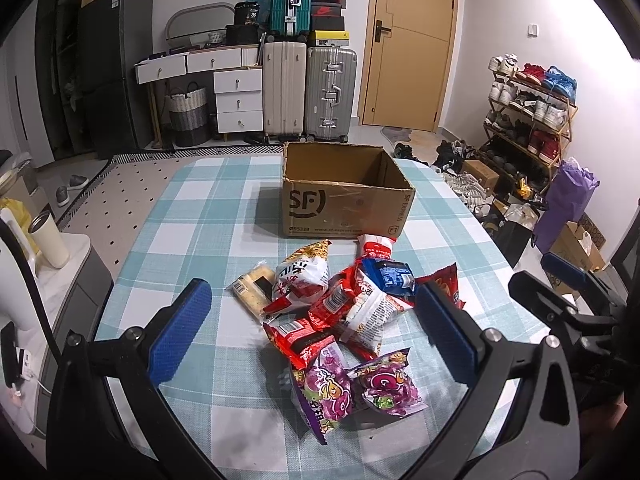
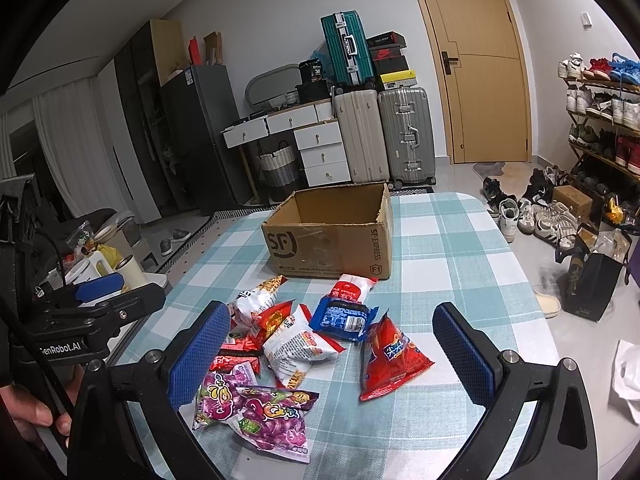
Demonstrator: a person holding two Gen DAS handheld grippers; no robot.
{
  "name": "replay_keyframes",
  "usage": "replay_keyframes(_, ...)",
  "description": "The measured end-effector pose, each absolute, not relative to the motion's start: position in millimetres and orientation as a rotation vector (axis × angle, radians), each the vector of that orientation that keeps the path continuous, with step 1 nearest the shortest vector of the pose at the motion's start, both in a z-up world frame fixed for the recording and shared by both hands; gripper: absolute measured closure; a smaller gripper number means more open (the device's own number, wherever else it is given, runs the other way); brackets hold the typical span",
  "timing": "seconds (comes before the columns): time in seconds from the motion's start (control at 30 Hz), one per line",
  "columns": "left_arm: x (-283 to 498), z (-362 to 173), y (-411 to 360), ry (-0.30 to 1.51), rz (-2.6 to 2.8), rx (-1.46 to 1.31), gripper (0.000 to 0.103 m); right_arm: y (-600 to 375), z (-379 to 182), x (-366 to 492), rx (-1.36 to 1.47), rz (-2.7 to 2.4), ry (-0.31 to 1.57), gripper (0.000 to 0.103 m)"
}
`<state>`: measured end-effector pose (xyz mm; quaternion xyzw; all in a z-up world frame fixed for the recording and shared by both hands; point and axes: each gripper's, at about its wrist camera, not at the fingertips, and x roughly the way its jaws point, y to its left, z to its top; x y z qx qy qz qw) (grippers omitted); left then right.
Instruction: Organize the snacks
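My left wrist camera looks forward and down between my left tongs [image 1: 312, 330], close over the snack pile [image 1: 340, 312] on the counter [image 1: 200, 216]. My right wrist camera does likewise from further right. Both share the pile, the cardboard box [image 2: 332, 248] and the door wall.

On the table [image 1: 208, 216] before me lies the snack pile [image 1: 344, 312], and the box [image 1: 344, 196] stands behind it. Suitcases [image 1: 308, 92] and drawers [image 1: 236, 92] line the far wall, with a shoe rack [image 1: 528, 112] at right.
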<state>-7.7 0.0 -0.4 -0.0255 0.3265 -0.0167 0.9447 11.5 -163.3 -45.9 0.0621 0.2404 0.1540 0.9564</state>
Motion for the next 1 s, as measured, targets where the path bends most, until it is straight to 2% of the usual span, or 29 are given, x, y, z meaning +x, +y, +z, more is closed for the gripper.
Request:
replay_keyframes(0.63,-6,-9,17,0.690,-0.080,-0.085,0.001,-168,-55,14,0.152,0.322,0.498,0.000)
replay_keyframes(1.0,-4,-59,39,0.818,-0.156,-0.155,0.001,-174,-61,16,0.168,0.321,0.510,0.000)
